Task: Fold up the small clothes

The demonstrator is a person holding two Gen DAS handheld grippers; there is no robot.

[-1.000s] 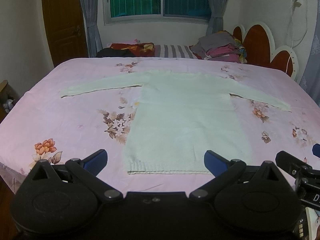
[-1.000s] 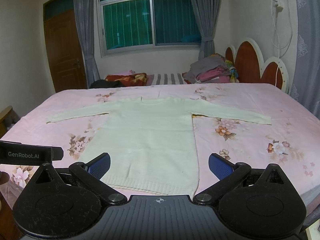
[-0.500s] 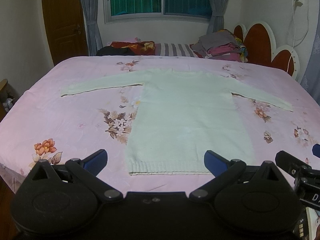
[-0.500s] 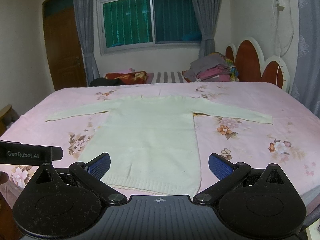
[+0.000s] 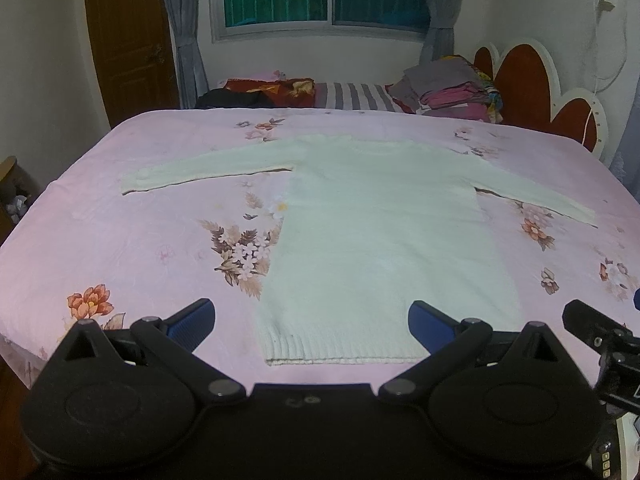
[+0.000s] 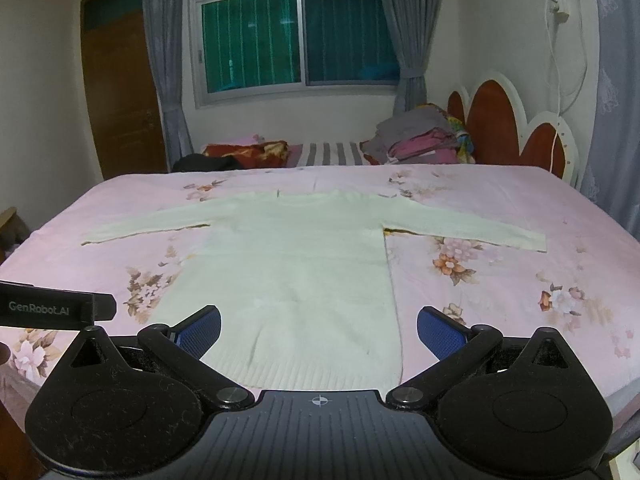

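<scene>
2 handheld grippers face a bed from its near edge, each with its blue-padded fingers spread wide and nothing between them. Left gripper (image 5: 310,322): its jaws stand fully apart above the near edge of the pink floral bedsheet (image 5: 132,240), clear of the fabric. Directly ahead of it and between its 2 fingertips lies the pale cream sweater (image 5: 384,232), spread flat with its front or back up (which cannot be told), ribbed hem nearest the tool and neckline farthest. 1 sleeve extends out to the left of the tool, the other to the right, both lying flat on the sheet. Right gripper (image 6: 319,332): jaws likewise wide, holding nothing, poised over the near edge of the bedsheet (image 6: 500,288). The sweater (image 6: 296,276) lies ahead and slightly left of this tool's centre line, its hem just beyond the fingertips and its right side edge running forward between them. At the left margin of the right wrist view, a black bar printed "GenRobot.AI" (image 6: 52,306) belongs to the other tool. Beyond the sweater, at the far side of the bed, sit a stack of folded clothes (image 6: 424,136), a striped pillow (image 6: 332,154) and a red scalloped headboard (image 6: 504,128); a curtained window (image 6: 296,36) fills the far wall.
</scene>
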